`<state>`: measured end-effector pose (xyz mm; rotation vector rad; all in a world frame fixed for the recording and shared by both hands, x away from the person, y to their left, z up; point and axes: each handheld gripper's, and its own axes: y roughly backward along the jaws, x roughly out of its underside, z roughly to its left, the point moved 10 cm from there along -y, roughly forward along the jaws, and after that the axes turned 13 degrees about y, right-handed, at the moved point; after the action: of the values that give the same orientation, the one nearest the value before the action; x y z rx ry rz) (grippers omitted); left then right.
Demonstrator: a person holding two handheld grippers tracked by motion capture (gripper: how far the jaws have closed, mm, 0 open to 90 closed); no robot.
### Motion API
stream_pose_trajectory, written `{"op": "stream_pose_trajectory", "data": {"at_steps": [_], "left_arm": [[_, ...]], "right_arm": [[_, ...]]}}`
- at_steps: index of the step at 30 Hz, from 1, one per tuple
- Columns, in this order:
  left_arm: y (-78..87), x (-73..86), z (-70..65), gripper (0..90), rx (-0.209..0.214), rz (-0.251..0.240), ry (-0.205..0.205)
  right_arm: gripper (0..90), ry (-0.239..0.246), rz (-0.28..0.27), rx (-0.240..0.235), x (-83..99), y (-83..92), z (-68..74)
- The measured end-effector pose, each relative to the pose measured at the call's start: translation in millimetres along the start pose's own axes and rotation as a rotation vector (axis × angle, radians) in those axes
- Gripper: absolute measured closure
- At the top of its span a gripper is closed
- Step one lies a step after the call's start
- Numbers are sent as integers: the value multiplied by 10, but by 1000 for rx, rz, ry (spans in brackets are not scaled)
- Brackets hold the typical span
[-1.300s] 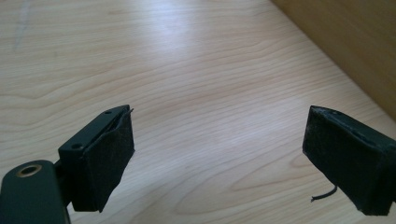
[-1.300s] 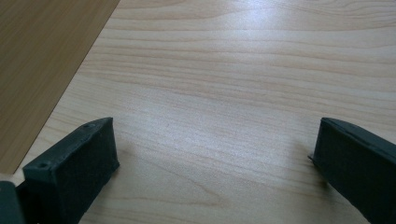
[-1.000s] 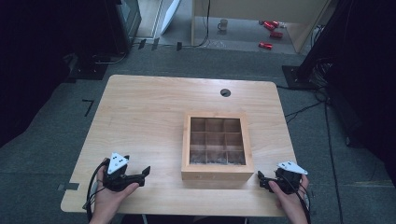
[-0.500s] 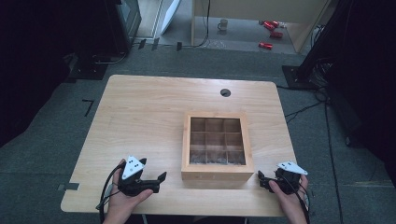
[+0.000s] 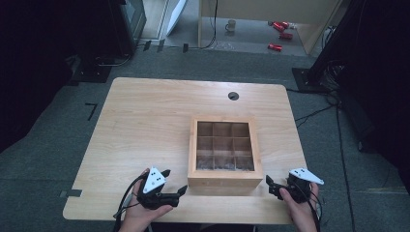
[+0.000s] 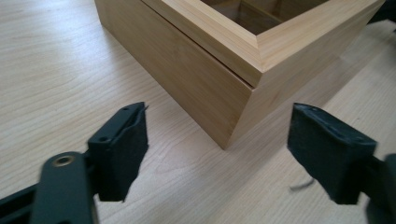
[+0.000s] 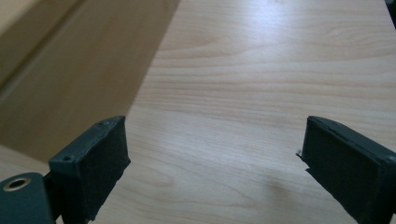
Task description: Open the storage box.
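Note:
A square wooden box with a grid of small compartments sits right of centre on the wooden table. My left gripper is held by a hand at the front edge, just left of the box's near left corner, jaws open and empty. In the left gripper view that box corner stands just beyond the gap of the open left gripper. My right gripper rests by the box's near right corner, open. In the right gripper view the right gripper spans bare table, with the box wall at the left.
A round cable hole lies near the table's far edge. Bare tabletop stretches left of the box. Beyond the table, on the floor, are a mug, red cans and dark stands.
My left gripper has slid right along the front edge, up to the box's near left corner. The right gripper and the box have stayed put.

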<state>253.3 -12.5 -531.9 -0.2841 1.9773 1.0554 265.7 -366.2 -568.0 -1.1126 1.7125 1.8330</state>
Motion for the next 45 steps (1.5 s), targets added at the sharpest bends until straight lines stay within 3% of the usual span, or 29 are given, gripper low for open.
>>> {"op": "stream_pose_trajectory", "data": {"at_steps": [10,18,20,25,32,45], "left_arm": [[-142,21,-106,416,14,16,-18],[-165,0,-132,559,54,17,8],[-169,-6,-126,612,61,17,18],[-189,5,-148,654,88,30,23],[-217,-10,-159,672,106,36,38],[-189,-49,-158,682,130,37,48]], "right_arm": [[74,-29,-73,-32,-158,161,93],[75,-49,-124,-51,-247,298,125],[75,-44,-149,-75,-283,347,172],[75,-2,-180,-121,-349,410,318],[75,48,-179,-179,-350,396,499],[75,117,-159,-227,-293,307,674]]}}
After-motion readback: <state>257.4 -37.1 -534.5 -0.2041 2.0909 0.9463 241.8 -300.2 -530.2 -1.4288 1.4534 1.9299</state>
